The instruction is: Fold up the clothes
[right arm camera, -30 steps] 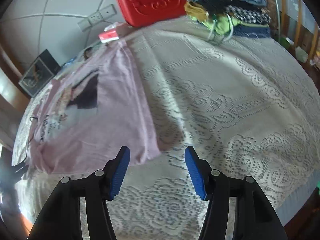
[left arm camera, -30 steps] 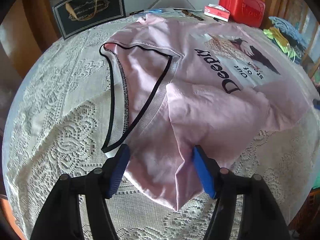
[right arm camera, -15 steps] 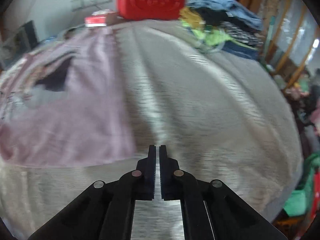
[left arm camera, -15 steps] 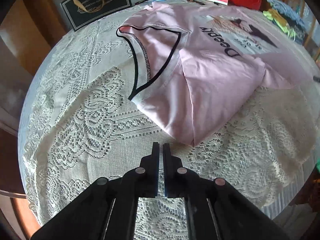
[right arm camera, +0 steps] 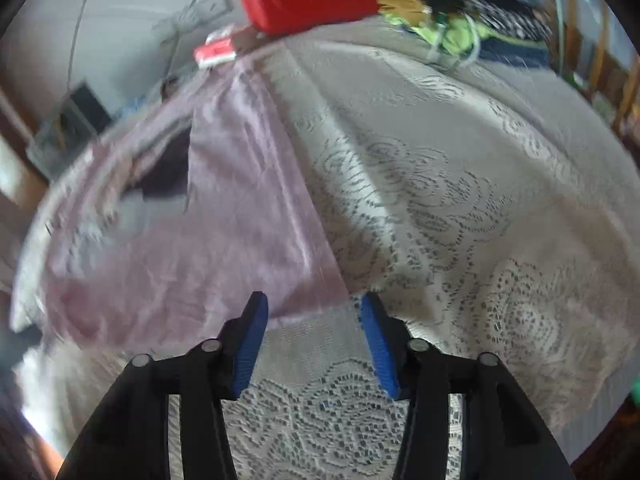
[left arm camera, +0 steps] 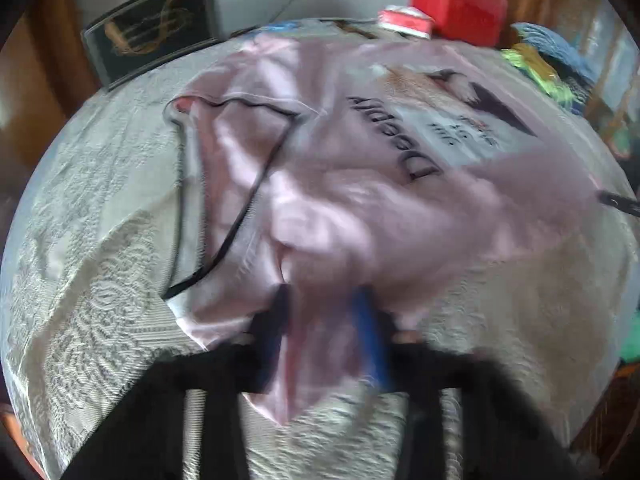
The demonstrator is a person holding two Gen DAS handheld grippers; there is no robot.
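You are working a soft pink shirt (left arm camera: 360, 208), black-trimmed at the neck, lying rumpled on the worktop's lace cloth (right arm camera: 460, 220). Your left tool (left arm camera: 322, 320) is angling down with a bunched sleeve between its fingers; blur is hiding whether they are pinching. Your right tool (right arm camera: 312, 312), just been opening, is straddling the hem corner without pressing it.

Motion blur smears the left gripper (left arm camera: 324, 320) and the pink shirt's (left arm camera: 360, 216) sleeve between its fingers
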